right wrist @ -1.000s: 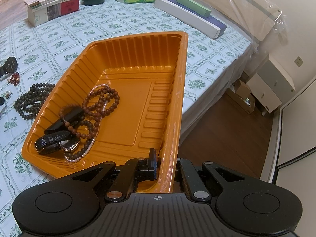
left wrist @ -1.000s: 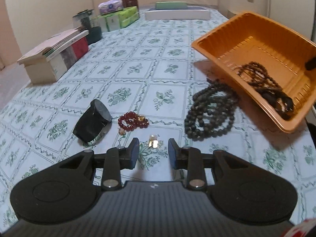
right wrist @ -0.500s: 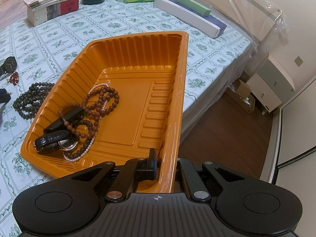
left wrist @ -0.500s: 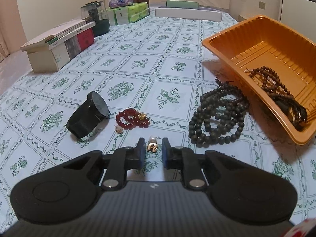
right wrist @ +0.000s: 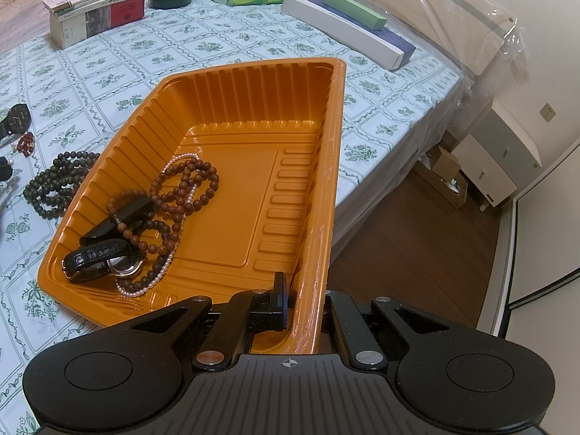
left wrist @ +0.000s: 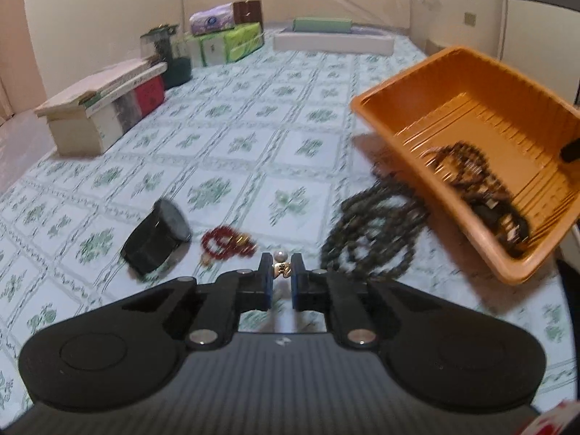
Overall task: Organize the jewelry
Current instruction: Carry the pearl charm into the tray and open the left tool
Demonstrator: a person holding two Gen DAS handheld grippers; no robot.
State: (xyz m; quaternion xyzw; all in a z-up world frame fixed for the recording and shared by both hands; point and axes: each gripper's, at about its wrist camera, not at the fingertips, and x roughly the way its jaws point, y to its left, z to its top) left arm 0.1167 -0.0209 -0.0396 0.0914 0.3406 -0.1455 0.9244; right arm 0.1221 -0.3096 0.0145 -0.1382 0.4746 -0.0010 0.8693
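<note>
My left gripper [left wrist: 281,272] is shut on a small gold and pearl earring [left wrist: 281,262], held just above the bedspread. Beyond it lie a red bead bracelet [left wrist: 226,241], a black watch [left wrist: 156,241] and a dark bead necklace [left wrist: 373,232]. My right gripper [right wrist: 304,297] is shut on the near rim of the orange tray [right wrist: 326,166], which is tilted up. The tray also shows in the left wrist view [left wrist: 427,152]. Inside it are brown beads [right wrist: 181,195], a pearl strand and a black watch [right wrist: 101,261].
Book boxes [left wrist: 105,112], a dark jar [left wrist: 170,54], green tissue packs [left wrist: 224,41] and a long white box [left wrist: 333,40] stand at the far end of the bed. The bed's right edge drops to a wooden floor [right wrist: 417,253] with a white cabinet [right wrist: 496,156].
My left gripper closed on the earring and lifted it slightly. The right gripper keeps its hold on the tray, which has hardly moved.
</note>
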